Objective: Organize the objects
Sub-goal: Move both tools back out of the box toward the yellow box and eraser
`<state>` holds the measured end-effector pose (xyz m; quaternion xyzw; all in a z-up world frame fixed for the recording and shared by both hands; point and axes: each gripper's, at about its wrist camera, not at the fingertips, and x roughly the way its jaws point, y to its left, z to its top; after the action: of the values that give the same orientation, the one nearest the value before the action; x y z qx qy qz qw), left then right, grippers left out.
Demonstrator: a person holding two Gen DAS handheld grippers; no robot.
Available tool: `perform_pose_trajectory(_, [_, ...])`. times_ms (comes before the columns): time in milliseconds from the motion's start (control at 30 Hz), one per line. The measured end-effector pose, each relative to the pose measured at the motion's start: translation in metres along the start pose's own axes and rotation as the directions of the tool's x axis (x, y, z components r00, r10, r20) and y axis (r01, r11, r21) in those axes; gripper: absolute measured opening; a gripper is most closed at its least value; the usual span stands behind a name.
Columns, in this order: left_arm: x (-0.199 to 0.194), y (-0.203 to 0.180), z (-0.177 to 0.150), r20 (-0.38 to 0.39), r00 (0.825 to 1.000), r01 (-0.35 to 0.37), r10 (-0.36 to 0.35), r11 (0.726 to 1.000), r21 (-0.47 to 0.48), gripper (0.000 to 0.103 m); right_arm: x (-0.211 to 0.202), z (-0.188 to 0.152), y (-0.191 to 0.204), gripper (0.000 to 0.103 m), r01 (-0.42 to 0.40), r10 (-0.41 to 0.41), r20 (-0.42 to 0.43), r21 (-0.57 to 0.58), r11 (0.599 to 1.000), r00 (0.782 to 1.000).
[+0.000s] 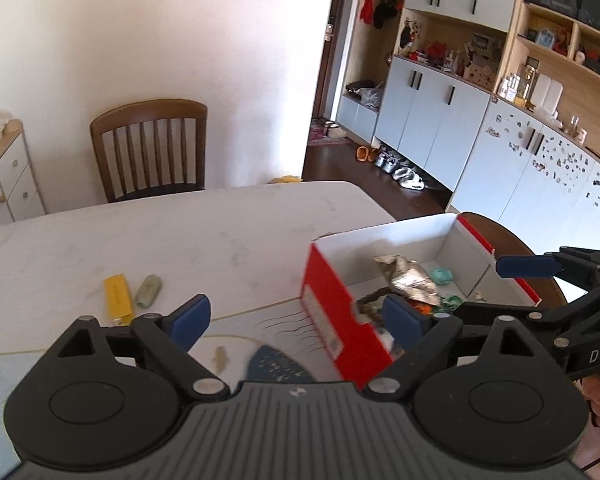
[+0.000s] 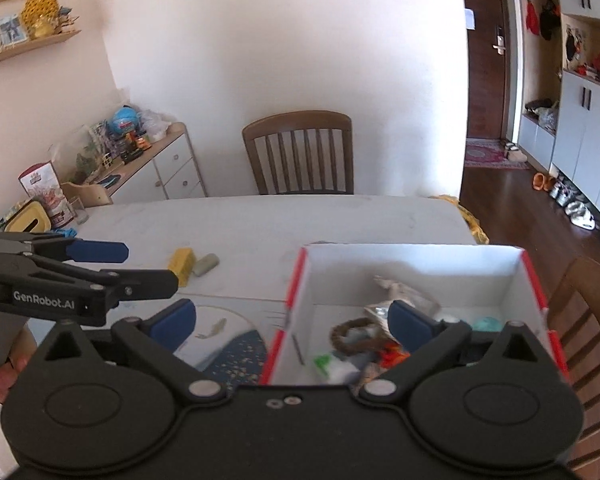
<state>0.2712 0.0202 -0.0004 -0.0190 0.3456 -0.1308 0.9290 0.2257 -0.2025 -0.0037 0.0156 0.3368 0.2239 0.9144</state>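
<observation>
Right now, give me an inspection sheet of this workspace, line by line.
Surface: pale marble-look table, patterned mat at its near edge.
Job's things: red-and-white box holding mixed small items; yellow block and grey-green roll lie side by side on the table outside it.
Clutter: nothing seen beyond those.
Grippers: left gripper and right gripper both open, nothing between the jaws.
Cables: thin dark line at a picture corner, unclear.
Surroundings: wooden chair, sideboard, cabinets, shoes on floor.
</observation>
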Motion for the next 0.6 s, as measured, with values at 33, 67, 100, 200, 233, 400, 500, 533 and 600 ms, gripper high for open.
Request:
perform_pose_trajectory(33, [-0.001, 0.008, -0.001, -0.002, 1.0, -0.004, 0.004, 1.0, -0.006, 0.097, 0.004, 0.0, 0.006, 0.102, -0.002, 0.002, -0.004, 0.0, 1.0, 1.0])
perform_pose_trajectory(67, [-0.001, 0.014, -0.002, -0.003, 1.0, -0.008, 0.008, 1.0, -0.01, 0.097, 0.008, 0.001, 0.011, 0.102, -0.003, 0.003, -0.008, -0.002, 1.0, 1.0])
perform_pose_trajectory(100, [-0.002, 0.02, -0.003, -0.002, 1.0, -0.011, 0.011, 1.0, -0.014, 0.098, 0.01, 0.001, 0.017, 0.102, -0.004, 0.004, -0.01, -0.002, 1.0, 1.0])
perform_pose_trajectory(200, [-0.003, 0.039, -0.006, -0.003, 1.0, -0.009, 0.009, 1.0, -0.024, 0.099, 0.022, 0.003, 0.032, 0.102, -0.01, 0.01, -0.021, 0.003, 1.0, 1.0])
perform_pose_trajectory(233, [-0.003, 0.045, -0.007, -0.003, 1.0, -0.011, 0.011, 1.0, -0.028, 0.1, 0.025, 0.004, 0.036, 0.102, -0.01, 0.01, -0.024, 0.003, 1.0, 1.0])
perform_pose_trajectory(400, [-0.001, 0.074, -0.011, -0.003, 0.999, -0.035, 0.035, 0.998, -0.054, 0.103, 0.044, 0.008, 0.056, 0.102, -0.007, 0.007, -0.046, 0.009, 1.0, 0.999])
perform_pose_trajectory(500, [0.002, 0.089, -0.014, -0.008, 0.999, -0.049, 0.049, 0.997, -0.062, 0.103, 0.058, 0.011, 0.067, 0.102, 0.004, -0.003, -0.059, 0.011, 1.0, 0.998])
perform_pose_trajectory(533, [0.004, 0.093, -0.014, -0.01, 0.999, -0.053, 0.053, 0.997, -0.061, 0.103, 0.063, 0.012, 0.071, 0.102, 0.009, -0.008, -0.064, 0.014, 1.0, 0.998])
perform_pose_trajectory(600, [0.007, 0.101, -0.016, -0.012, 0.997, -0.07, 0.07, 0.996, -0.058, 0.103, 0.073, 0.013, 0.076, 0.102, 0.014, -0.013, -0.074, 0.015, 1.0, 0.997])
